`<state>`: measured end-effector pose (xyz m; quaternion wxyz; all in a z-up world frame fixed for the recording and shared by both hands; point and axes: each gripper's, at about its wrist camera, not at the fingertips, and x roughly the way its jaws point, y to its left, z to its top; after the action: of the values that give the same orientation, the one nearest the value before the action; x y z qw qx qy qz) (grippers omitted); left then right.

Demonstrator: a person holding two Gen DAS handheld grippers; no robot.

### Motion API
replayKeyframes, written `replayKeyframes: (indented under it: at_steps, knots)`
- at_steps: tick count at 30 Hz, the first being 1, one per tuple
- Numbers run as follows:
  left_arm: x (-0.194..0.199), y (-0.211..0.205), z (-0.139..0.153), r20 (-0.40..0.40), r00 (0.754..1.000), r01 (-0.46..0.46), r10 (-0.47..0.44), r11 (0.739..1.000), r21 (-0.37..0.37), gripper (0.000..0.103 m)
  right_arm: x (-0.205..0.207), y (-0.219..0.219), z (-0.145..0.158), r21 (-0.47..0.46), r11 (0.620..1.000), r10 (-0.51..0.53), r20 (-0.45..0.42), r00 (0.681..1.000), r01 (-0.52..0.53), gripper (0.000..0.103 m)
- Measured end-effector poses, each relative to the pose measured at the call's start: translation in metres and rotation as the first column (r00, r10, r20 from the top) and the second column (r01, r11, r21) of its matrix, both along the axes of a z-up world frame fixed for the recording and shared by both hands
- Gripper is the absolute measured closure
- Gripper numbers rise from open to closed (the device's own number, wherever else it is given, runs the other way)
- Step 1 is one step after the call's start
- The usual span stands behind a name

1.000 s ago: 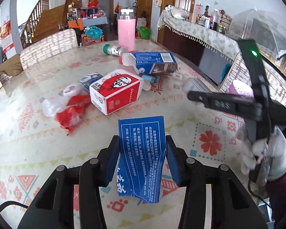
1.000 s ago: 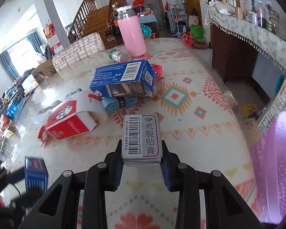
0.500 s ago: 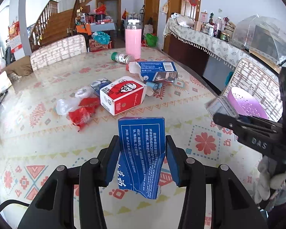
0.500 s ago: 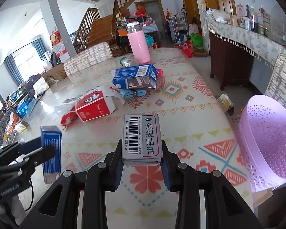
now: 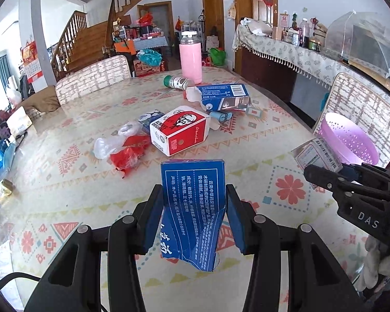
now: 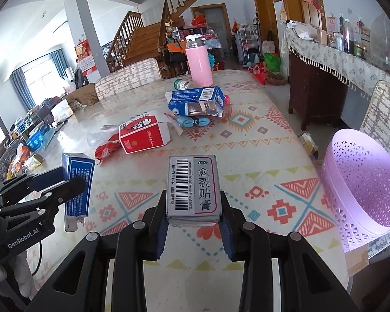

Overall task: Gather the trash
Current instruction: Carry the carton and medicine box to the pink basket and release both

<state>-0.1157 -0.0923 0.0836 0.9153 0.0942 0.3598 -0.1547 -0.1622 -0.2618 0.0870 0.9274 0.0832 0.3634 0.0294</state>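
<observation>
Two pieces of trash are already in your grip, one in each hand-held gripper. Your left hand-held gripper (image 5: 193, 218) is closed partway onto a torn blue carton (image 5: 195, 208), the pads pressing its two long sides so it stands upright between them with its ragged end hanging toward you; that side grip makes sense, since the flattened carton is too thin to pinch by its faces. Your right hand-held gripper (image 6: 193, 223) is narrowed onto a small grey medicine box (image 6: 193, 186) with a barcode, clamped near its lower end so most of the box sticks out ahead of the fingers, which should let it fall free when you release. Both items are lifted off the tabletop (image 6: 260, 143).

To your right, just past the tabletop's edge, a pink perforated basket (image 6: 364, 182) sits on a chair seat, tipped with its mouth toward you. It looks like the intended bin, and the right hand-held gripper is the nearer one, so the grey box would probably go in first.

More trash is left further out on the tabletop: a red and white fast-food box (image 5: 179, 132), crumpled red and clear plastic wrappers (image 5: 122, 150) beside it, a larger blue carton (image 5: 223, 100) lying on its side with a pale blue roll (image 5: 221, 115) in front of it, and a small green-capped bottle (image 5: 175, 82). The pink flask (image 5: 190, 57) standing upright behind them may not be trash.
</observation>
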Motion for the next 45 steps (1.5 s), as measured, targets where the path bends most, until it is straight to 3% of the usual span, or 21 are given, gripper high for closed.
replayKeyframes:
  at_steps: [17, 27, 36, 45]
  knots:
    - [0.004, -0.017, -0.004, 0.015, 1.0, -0.001, 0.0, 0.998, 0.056, 0.057, -0.005, -0.014, -0.005, -0.009, 0.999, -0.039, 0.02, 0.999, 0.04, 0.066]
    - [0.015, -0.043, 0.006, -0.033, 0.995, 0.095, -0.095, 0.995, -0.005, 0.057, -0.012, -0.044, 0.001, 0.026, 0.996, -0.09, 0.052, 0.995, 0.089, 0.066]
    - [0.033, -0.112, 0.037, -0.045, 0.962, 0.265, -0.271, 0.958, -0.106, 0.057, -0.036, -0.118, 0.016, 0.041, 0.973, -0.228, 0.087, 0.97, 0.225, 0.066]
    - [0.049, -0.219, 0.045, -0.055, 0.897, 0.426, -0.438, 0.892, -0.154, 0.057, -0.048, -0.206, 0.017, 0.024, 0.919, -0.395, 0.074, 0.916, 0.394, 0.066]
